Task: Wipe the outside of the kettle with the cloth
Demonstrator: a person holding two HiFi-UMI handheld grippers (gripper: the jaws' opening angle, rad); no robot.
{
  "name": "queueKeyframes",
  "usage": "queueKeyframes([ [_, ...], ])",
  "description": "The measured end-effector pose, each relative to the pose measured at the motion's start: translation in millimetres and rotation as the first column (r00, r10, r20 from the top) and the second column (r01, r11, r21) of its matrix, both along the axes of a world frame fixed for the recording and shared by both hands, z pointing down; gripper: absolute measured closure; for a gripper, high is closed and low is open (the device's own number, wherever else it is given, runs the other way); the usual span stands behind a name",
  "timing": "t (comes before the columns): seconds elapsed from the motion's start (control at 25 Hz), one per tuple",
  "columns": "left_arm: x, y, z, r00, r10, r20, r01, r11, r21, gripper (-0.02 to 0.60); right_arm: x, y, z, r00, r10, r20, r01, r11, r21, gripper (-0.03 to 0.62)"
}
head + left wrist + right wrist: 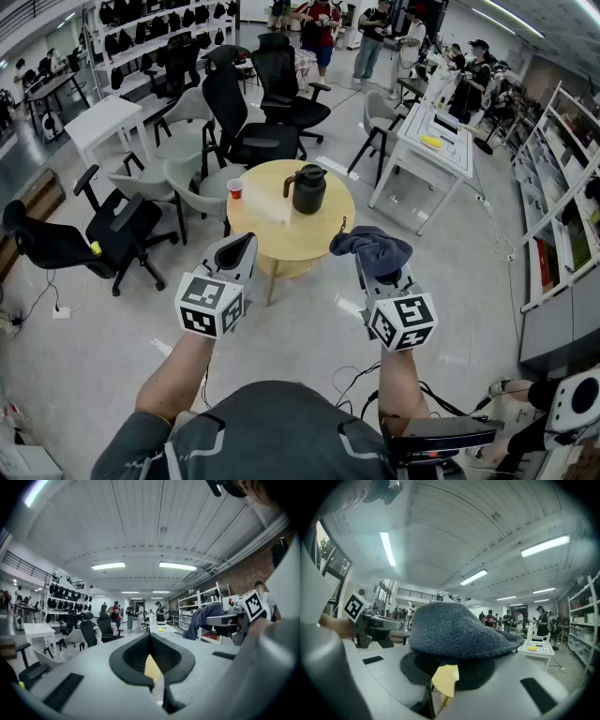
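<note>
Since the black lidded kettle (307,190) stands well ahead at 12 o'clock, on the round pale wooden table (272,246), I judge that no wiping has begun and the step in hand is the approach. My right gripper (379,274) is clenched on the dark blue-grey terry cloth (373,248), which bunches over the jaw tips; the right gripper view shows the fabric pinched between them. My left gripper (240,249) has its jaws pressed together with nothing between them. Both are held short of the table's near edge. The kettle sits upright, right of the table's centre, its handle at 9 o'clock. A small red cup (235,188) stands near the rim at 9 o'clock, well apart from it.

To do this well I would bring the cloth in so a broad fold, not the hard jaw tips, meets the kettle wall. I would part the left jaws and take the handle first, since an unbraced kettle would probably slide under sideways rubbing. Then I would wipe around the body in 2 or 3 overlapping passes, clear of the cup.
</note>
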State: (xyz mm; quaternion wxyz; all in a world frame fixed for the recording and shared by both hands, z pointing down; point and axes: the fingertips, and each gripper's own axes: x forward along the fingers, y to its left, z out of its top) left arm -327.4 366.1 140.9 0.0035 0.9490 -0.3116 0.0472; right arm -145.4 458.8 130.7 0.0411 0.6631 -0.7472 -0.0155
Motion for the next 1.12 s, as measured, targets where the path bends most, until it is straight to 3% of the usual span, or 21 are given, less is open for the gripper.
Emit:
queueKeyframes([
  [0.48, 20, 4, -11, 0.998, -0.019, -0.061, 0.021, 0.999, 0.024, 0.574, 28, 4, -3, 1.000, -0.014, -0.001, 0.014, 1.000, 0.019, 0.514],
  [0.6, 31, 4, -9, 0.998, -0.020, -0.056, 0.021, 1.000, 0.022, 0.574, 38, 5, -3, 0.999, -0.036, 0.031, 0.035, 0.999, 0.035, 0.514],
  [0.84, 49, 9, 4, 0.999, -0.042, -0.014, 0.043, 0.999, 0.013, 0.574, 56, 11, 11, 0.998, -0.057, -0.009, 0.057, 0.998, 0.032, 0.513],
  [1.0, 56, 4, 9, 0.999, -0.042, -0.008, 0.042, 0.999, -0.009, 0.574, 69, 1, 20, 0.997, -0.051, 0.050, 0.050, 0.998, 0.031, 0.513],
  [1.12, 59, -10, 13, 0.999, -0.029, -0.013, 0.029, 0.999, -0.028, 0.574, 68, -11, 23, 0.998, -0.055, 0.042, 0.054, 0.998, 0.025, 0.513],
])
